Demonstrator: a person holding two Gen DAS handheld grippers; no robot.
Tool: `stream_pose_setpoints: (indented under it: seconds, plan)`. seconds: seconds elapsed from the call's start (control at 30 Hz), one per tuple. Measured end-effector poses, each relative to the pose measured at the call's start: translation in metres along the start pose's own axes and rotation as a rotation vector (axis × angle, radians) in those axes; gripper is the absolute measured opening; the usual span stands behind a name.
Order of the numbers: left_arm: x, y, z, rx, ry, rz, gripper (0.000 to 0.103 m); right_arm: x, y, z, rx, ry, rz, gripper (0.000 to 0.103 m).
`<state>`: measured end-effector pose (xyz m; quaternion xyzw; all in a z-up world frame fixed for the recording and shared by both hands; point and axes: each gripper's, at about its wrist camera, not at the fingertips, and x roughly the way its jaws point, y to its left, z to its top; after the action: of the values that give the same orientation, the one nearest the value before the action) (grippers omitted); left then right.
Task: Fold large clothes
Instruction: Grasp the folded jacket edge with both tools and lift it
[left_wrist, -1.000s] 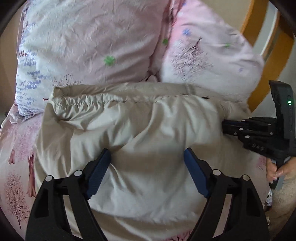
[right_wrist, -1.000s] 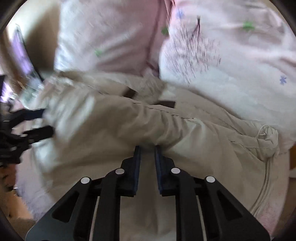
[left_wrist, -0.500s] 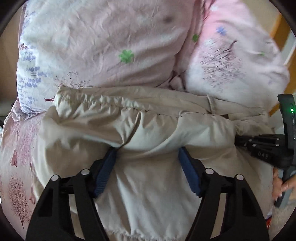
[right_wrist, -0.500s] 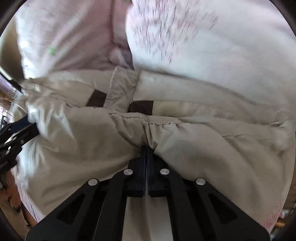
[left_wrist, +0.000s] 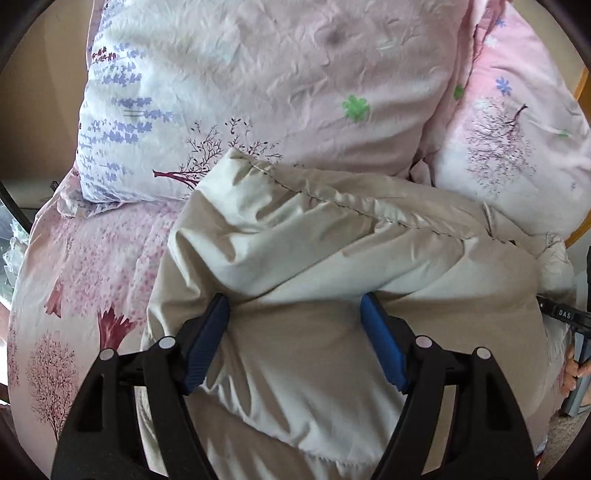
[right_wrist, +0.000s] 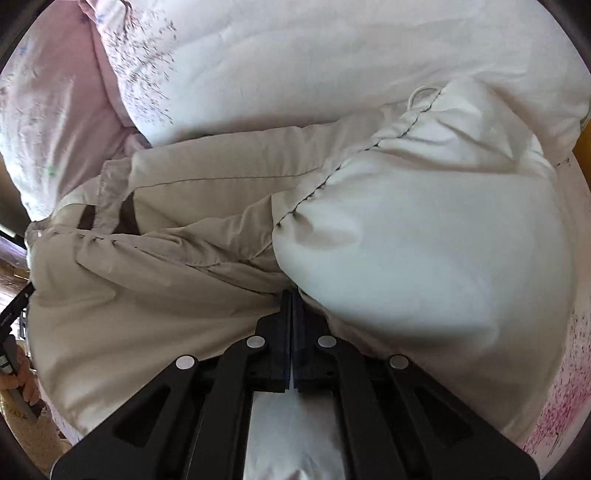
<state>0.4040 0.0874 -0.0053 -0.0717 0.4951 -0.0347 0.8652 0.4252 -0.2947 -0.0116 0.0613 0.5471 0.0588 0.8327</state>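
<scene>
A puffy beige jacket (left_wrist: 332, 240) lies bunched on the bed, its top part folded over toward me. My left gripper (left_wrist: 293, 306) points down onto it. Its blue pads (left_wrist: 207, 343) stand wide apart and are opening, with a thick fold of jacket between and over the tips. In the right wrist view the jacket (right_wrist: 184, 295) fills the middle, with a drawstring hem (right_wrist: 421, 96) at the back. My right gripper (right_wrist: 291, 295) is shut, with jacket fabric gathered at its tips. The right gripper's body (left_wrist: 561, 314) shows at the jacket's right edge.
Two pink flowered pillows (left_wrist: 258, 92) (left_wrist: 509, 147) lie just behind the jacket. The pink tree-print sheet (left_wrist: 74, 295) spreads to the left. A wooden bed frame (left_wrist: 581, 85) stands at the far right. A person's hand (left_wrist: 572, 369) holds the right gripper's handle.
The right gripper's jaws closed on jacket fabric and it rolled and shifted sideways. The left gripper moved closer over the jacket, and the upper fold now drapes onto its fingertips.
</scene>
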Motion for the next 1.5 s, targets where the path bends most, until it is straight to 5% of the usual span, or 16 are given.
stream_pose_setpoints:
  seconds: [0.13,0.23,0.3,0.47,0.63,0.67,0.73,0.97,1.17,1.23,1.4,1.5]
  plan:
    - [-0.003,0.000,0.000,0.000,-0.015,0.001,0.074,-0.007,0.011,-0.003,-0.022,-0.030,-0.013,0.000]
    - [-0.027,0.012,-0.014,-0.026,-0.073,-0.081,0.074,-0.046,-0.006,-0.028,0.041,-0.130,0.088,0.032]
    - [-0.048,0.025,-0.027,-0.055,-0.122,-0.151,0.074,-0.069,-0.022,-0.050,0.115,-0.207,0.163,0.065]
    - [-0.100,0.065,-0.076,-0.124,-0.254,-0.226,0.089,-0.106,-0.078,-0.108,0.364,-0.355,0.276,0.088]
    - [-0.107,0.094,-0.129,-0.252,-0.233,-0.282,0.091,-0.083,-0.120,-0.166,0.638,-0.319,0.369,0.088]
    - [-0.104,0.095,-0.137,-0.392,-0.383,-0.295,0.091,-0.072,-0.127,-0.171,0.681,-0.299,0.403,0.088]
    - [-0.092,0.096,-0.148,-0.444,-0.350,-0.349,0.091,-0.070,-0.140,-0.182,0.740,-0.286,0.455,0.088]
    - [-0.057,0.077,-0.154,-0.547,-0.298,-0.519,0.090,-0.054,-0.146,-0.185,0.798,-0.322,0.529,0.082]
    - [-0.030,0.079,-0.136,-0.640,-0.276,-0.525,0.083,-0.040,-0.143,-0.176,0.813,-0.315,0.536,0.071]
    - [-0.018,0.089,-0.132,-0.706,-0.268,-0.524,0.073,-0.038,-0.142,-0.175,0.805,-0.321,0.535,0.065]
    - [-0.001,0.108,-0.130,-0.812,-0.284,-0.590,0.044,-0.041,-0.137,-0.173,0.767,-0.370,0.560,0.030]
    - [-0.009,0.107,-0.125,-0.784,-0.305,-0.594,0.030,-0.049,-0.132,-0.172,0.735,-0.398,0.553,0.026]
